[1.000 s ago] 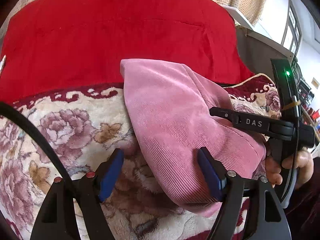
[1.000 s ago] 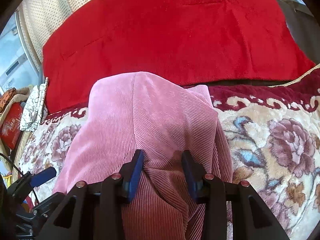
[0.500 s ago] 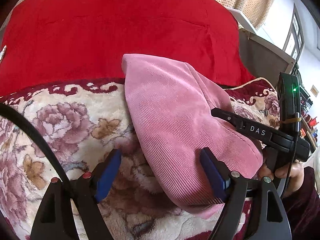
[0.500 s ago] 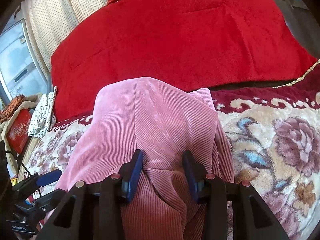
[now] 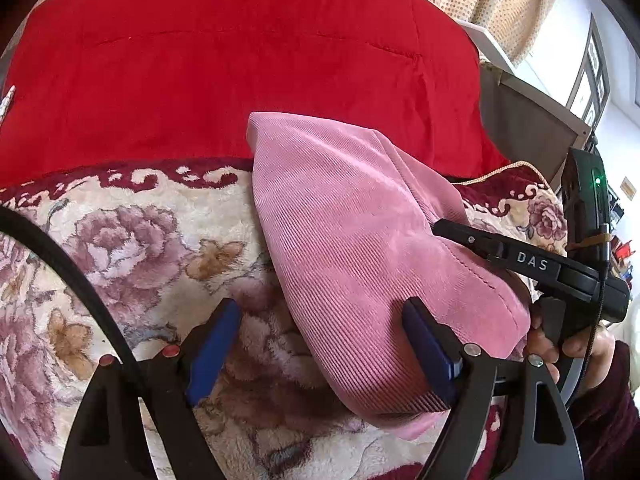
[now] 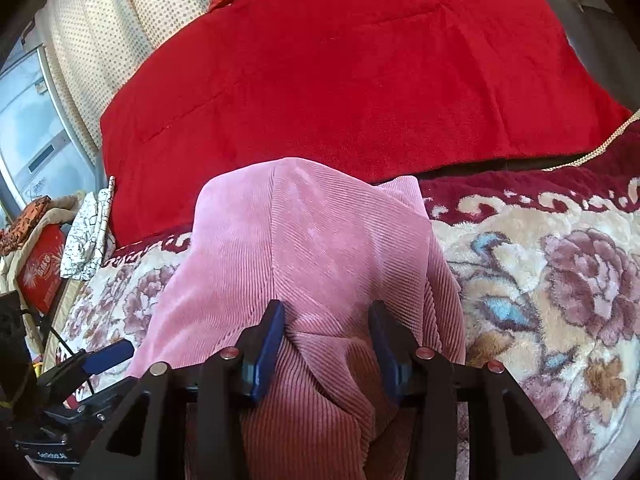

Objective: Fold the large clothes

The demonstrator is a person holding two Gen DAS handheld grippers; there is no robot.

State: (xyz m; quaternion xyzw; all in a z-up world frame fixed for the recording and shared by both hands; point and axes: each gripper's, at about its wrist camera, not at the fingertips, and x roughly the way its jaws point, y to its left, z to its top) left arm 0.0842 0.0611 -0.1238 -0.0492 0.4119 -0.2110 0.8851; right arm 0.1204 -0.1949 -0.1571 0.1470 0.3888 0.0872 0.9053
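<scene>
A pink corduroy garment (image 5: 360, 240) lies folded in a long bundle on a floral blanket (image 5: 120, 248). It also shows in the right wrist view (image 6: 304, 248). My left gripper (image 5: 324, 344) is open, its blue pads wide apart; the right pad touches the garment's near end, the left pad is over the blanket. My right gripper (image 6: 326, 344) has its pads partly closed around a bunched fold of the pink cloth. The right gripper's body (image 5: 532, 264) shows in the left wrist view at the garment's right edge.
A red quilt (image 5: 240, 60) lies behind the garment, also in the right wrist view (image 6: 360, 80). Dotted cream curtains (image 6: 100, 40) hang at the back. A red box (image 6: 40, 268) and a patterned cloth (image 6: 88, 236) lie at the left. A grey panel (image 5: 528, 128) stands at the right.
Both cameras have pulled back slightly from the garment. The right gripper stays on the pink cloth and the left stays open.
</scene>
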